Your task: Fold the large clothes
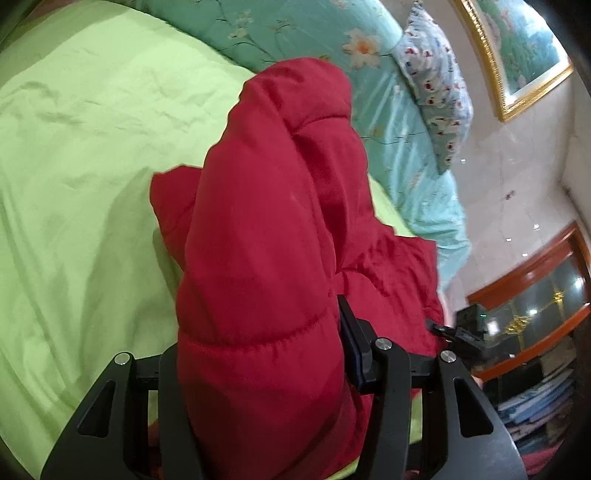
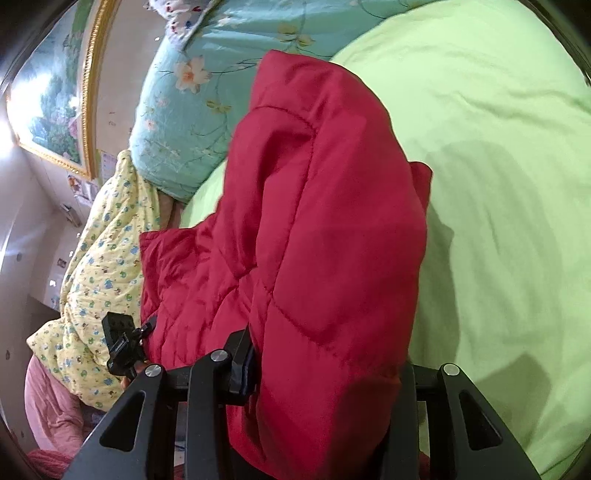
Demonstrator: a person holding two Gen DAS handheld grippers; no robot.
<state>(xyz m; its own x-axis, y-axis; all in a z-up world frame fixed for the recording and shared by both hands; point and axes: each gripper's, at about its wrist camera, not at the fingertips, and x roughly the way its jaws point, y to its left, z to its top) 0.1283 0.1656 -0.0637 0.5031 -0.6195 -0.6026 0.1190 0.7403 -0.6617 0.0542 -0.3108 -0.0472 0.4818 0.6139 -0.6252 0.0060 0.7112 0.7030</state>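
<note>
no legible text, labels, brands or numbers on anything in view

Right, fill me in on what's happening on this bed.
A person is folding a red quilted jacket over a lime-green bedsheet. The left hand-held gripper and the right hand-held gripper are each clamped on a thick bunch of it, holding it raised. A teal floral quilt lies beyond.
</note>
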